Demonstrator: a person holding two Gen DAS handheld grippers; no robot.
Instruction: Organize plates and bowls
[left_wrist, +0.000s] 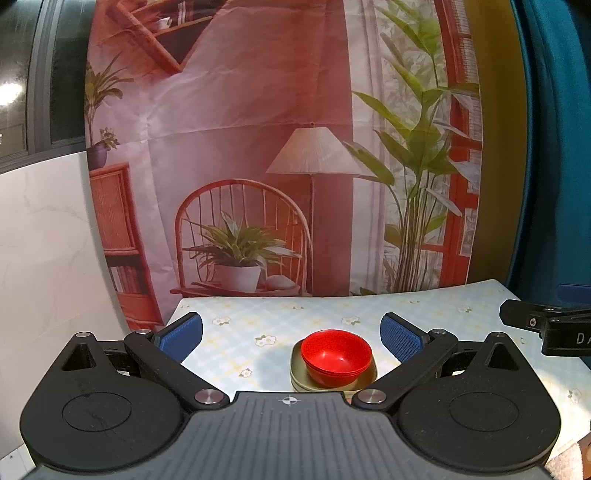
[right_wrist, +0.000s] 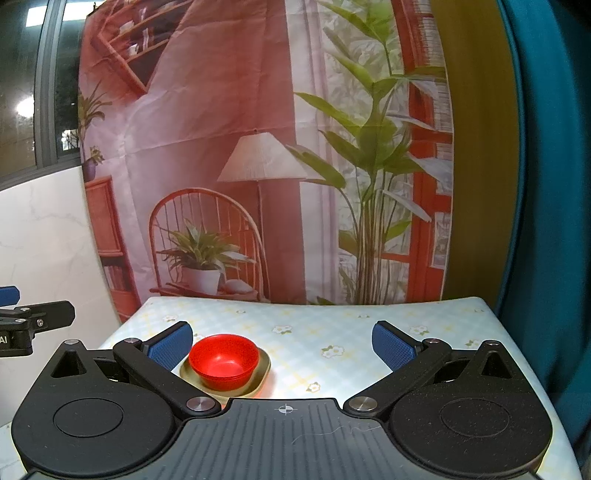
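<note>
Bowls and plates look already gathered into one stack.

The red bowls (left_wrist: 336, 352), nested, sit on the olive plates (left_wrist: 301, 369) in the lower centre of the frame, on the table (left_wrist: 332, 310). The left gripper (left_wrist: 291, 334) and the right gripper (right_wrist: 282, 341) are both wide open and empty, above the table. Nothing loose is visible, so little seems left.

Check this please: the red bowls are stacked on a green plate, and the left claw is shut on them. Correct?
Not quite. The left claw is open and holds nothing, as the left wrist view shows. The red bowls do sit stacked on the green plate.
</note>
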